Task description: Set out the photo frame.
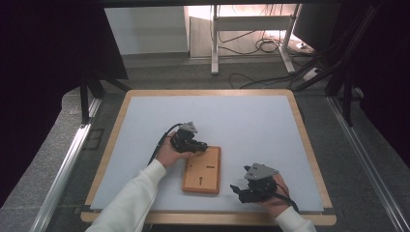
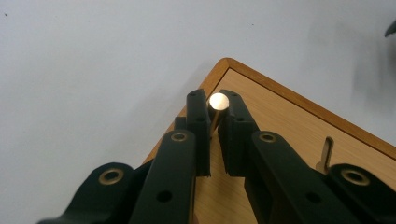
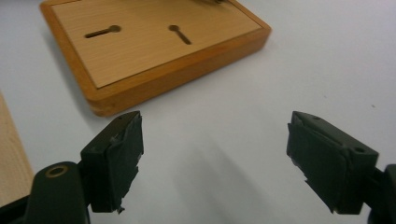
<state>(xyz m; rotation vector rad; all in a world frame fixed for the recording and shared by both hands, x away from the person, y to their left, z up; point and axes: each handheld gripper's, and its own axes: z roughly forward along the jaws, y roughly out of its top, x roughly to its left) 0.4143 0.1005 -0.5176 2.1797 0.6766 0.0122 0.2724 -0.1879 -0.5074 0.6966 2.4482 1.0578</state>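
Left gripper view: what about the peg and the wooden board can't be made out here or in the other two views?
- Peg: in the left gripper view the left hand-held gripper hides its shaft and lower end between the closed jaws.
- Wooden board: the same jaws hide the near part; the frame's right edge cuts it off.
- High view: the left hand-held gripper covers the board's far-left corner.
- Right gripper view: the top edge cuts the board's far side.

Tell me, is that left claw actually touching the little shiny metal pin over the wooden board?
Touching. The left gripper view shows the left gripper clamped on the metal pin, both pads pressing its sides above the wooden board.
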